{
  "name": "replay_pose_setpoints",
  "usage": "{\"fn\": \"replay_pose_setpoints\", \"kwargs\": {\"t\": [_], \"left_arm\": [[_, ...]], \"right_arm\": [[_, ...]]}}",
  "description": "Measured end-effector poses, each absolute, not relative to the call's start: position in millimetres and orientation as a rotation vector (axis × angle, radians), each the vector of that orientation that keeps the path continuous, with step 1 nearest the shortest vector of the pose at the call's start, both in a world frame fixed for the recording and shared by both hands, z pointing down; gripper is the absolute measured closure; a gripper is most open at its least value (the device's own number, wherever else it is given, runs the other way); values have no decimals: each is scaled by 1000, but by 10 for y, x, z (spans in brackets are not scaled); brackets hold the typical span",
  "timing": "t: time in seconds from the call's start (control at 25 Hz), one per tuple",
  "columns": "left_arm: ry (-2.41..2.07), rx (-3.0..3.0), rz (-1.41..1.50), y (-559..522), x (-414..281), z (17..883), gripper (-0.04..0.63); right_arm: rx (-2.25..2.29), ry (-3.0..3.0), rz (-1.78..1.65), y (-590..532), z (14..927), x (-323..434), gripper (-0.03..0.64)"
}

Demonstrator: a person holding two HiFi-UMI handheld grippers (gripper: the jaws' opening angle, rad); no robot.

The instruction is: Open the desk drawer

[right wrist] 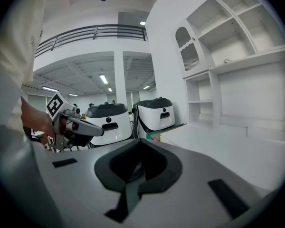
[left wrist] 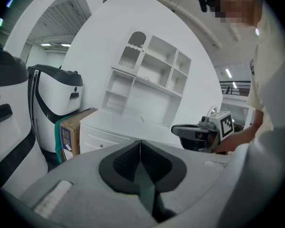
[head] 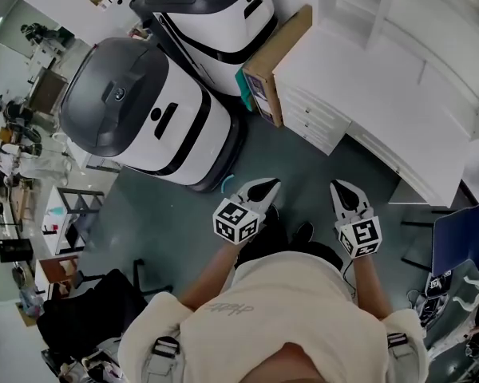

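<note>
Drawer (head: 306,120) closed; left gripper (head: 261,188), right gripper (head: 342,190) jaws together, short of desk (head: 359,86).

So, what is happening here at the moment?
A person stands in front of a white desk with a gripper in each hand. The left gripper and the right gripper both have their jaws together and hold nothing. Neither touches the desk, and its drawers look shut, so the opening has not begun. A cardboard box stands beside the desk.
</note>
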State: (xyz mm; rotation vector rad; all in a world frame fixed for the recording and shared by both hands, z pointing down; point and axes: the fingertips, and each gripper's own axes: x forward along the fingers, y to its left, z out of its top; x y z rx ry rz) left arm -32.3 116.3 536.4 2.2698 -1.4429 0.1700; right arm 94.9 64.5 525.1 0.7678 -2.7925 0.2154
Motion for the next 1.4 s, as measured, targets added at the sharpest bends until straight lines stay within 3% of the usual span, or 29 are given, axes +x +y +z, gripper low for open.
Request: {"fn": "replay_pose_setpoints", "kwargs": {"t": [0.72,1.4], "left_arm": [[-1212,2504,246,-237,-1254,5111,578],[-1114,2499,353,-981,-1106,5380,578]], "right_arm": [[1155,-2700,175,-322,4714,54,621],[1253,-2670,281,-1150,5060,215,621]]}}
